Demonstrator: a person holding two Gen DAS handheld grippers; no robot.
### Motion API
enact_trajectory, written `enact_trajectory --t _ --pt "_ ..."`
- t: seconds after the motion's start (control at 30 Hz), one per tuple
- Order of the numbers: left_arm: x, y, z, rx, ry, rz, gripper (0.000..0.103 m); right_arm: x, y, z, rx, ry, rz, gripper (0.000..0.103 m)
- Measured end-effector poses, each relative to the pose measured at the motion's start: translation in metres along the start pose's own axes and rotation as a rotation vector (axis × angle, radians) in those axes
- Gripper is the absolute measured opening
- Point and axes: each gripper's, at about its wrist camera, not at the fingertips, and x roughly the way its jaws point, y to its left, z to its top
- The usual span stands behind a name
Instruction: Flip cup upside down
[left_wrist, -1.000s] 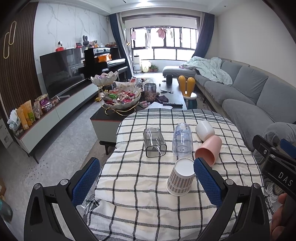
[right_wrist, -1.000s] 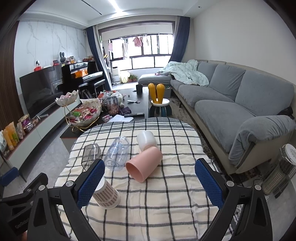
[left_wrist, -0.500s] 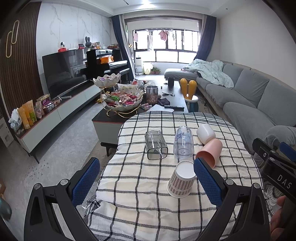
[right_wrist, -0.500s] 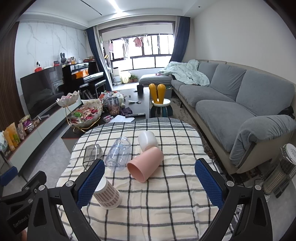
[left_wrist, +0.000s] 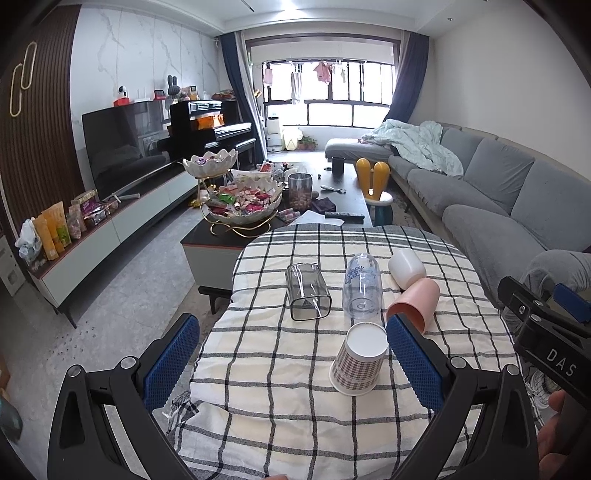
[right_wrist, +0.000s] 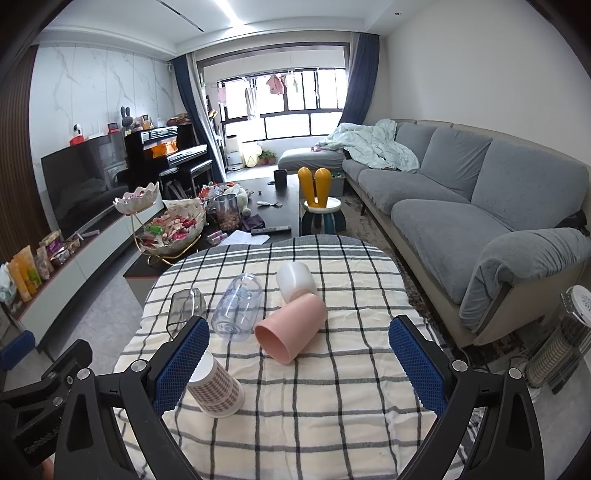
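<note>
Cups lie scattered on the checked-cloth surface (left_wrist: 258, 369): a checked paper cup (left_wrist: 357, 360) already stands inverted near the front edge, a pink plastic cup (right_wrist: 291, 328) on its side behind. Both left tongs (left_wrist: 291, 363) and right tongs (right_wrist: 297, 360) gape wide, empty. Best grip the pink cup mid-body, then rotate.

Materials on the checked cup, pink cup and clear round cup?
Checked cup: looks like paper, matte printed wall, plain white base. Pink cup: likely plastic, opaque, smooth matte. Clear cup: transparent, probably plastic though glass is possible; the cloth shows through it.
</note>
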Motion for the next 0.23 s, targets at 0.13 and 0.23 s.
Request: enact_trajectory --t 0.13,0.23 --pt "-0.0005 -0.0015 -0.0003 0.005 -0.001 0.013 0.103 -0.0002 -0.0007 -0.0013 0.002 0.002 0.001 0.098" --pt "0.0004 -0.0014 -0.0008 0.005 0.005 0.013 0.103 -0.0006 0.0035 0.0026 0.005 0.007 0.001 0.098"
